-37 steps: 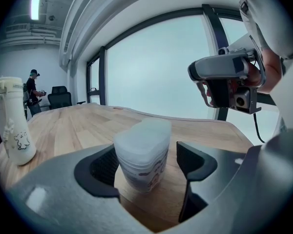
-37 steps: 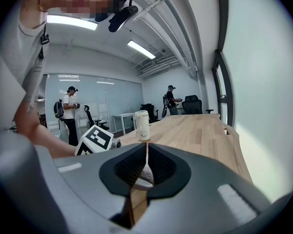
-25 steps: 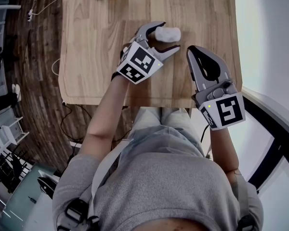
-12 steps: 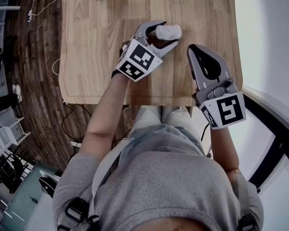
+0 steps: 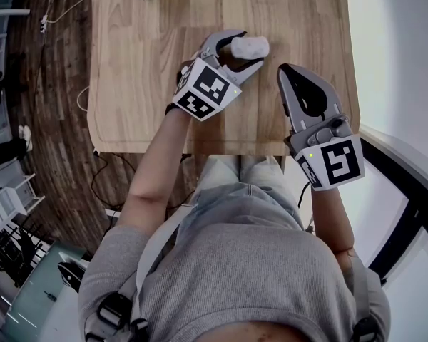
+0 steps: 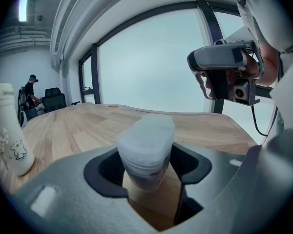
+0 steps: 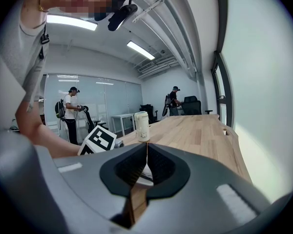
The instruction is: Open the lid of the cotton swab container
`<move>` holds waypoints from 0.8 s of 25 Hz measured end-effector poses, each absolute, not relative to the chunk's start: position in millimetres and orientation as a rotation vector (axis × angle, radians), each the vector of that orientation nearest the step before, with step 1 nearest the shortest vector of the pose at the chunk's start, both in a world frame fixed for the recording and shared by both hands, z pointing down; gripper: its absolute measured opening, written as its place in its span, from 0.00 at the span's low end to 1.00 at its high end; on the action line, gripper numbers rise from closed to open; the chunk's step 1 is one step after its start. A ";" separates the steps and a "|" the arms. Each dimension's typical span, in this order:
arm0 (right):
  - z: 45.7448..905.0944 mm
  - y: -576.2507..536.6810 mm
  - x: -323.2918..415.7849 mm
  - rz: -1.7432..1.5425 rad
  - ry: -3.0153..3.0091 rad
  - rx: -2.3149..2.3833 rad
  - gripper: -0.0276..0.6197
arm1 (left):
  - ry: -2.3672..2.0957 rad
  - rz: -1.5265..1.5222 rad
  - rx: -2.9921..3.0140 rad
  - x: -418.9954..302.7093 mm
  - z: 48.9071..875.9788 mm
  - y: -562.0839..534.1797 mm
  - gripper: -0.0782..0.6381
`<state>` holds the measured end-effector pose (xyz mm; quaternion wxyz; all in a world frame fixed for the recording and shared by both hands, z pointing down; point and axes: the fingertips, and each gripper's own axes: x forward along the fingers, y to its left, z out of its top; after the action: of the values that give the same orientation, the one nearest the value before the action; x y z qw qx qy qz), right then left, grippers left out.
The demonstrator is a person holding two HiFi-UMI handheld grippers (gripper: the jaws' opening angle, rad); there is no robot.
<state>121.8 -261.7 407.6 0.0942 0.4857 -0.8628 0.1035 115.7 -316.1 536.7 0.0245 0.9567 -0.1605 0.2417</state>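
The cotton swab container [image 5: 250, 46] is a small translucent tub with its frosted lid down, standing upright on the wooden table [image 5: 143, 84]. My left gripper [image 5: 247, 53] has just been closing its jaws, and they now press on the container's sides. In the left gripper view the container [image 6: 146, 147] fills the gap between the dark pads [image 6: 106, 172]. My right gripper [image 5: 286, 72] hovers to the right of it, shut and empty, and shows in the left gripper view [image 6: 224, 72] too. Seen from the right gripper [image 7: 145, 152], the jaws meet in a thin line.
A white printed tumbler [image 6: 10, 130] stands on the table's far left part, also visible as the tumbler [image 7: 142, 126] in the right gripper view. The table's near edge [image 5: 185, 148] lies just in front of my body. People and office chairs [image 7: 190, 104] are far behind.
The left gripper's jaws have drawn in around the container. Neither hand has moved otherwise.
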 end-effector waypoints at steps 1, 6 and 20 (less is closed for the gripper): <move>407.2 -261.4 121.5 0.305 -2.560 1.440 0.05 | -0.492 0.750 2.961 115.7 536.4 -315.0 0.49; 404.0 -260.4 121.7 0.300 -2.567 1.444 0.05 | -0.492 0.748 2.955 115.9 531.4 -311.2 0.49; 381.2 -254.6 110.9 0.240 -2.615 1.446 0.05 | -0.491 0.665 2.954 107.8 479.1 -295.8 0.49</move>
<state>110.9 -254.6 381.2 0.0718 0.4811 -0.8700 0.0799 107.8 -295.8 479.1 0.0368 0.9623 -0.1598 0.2168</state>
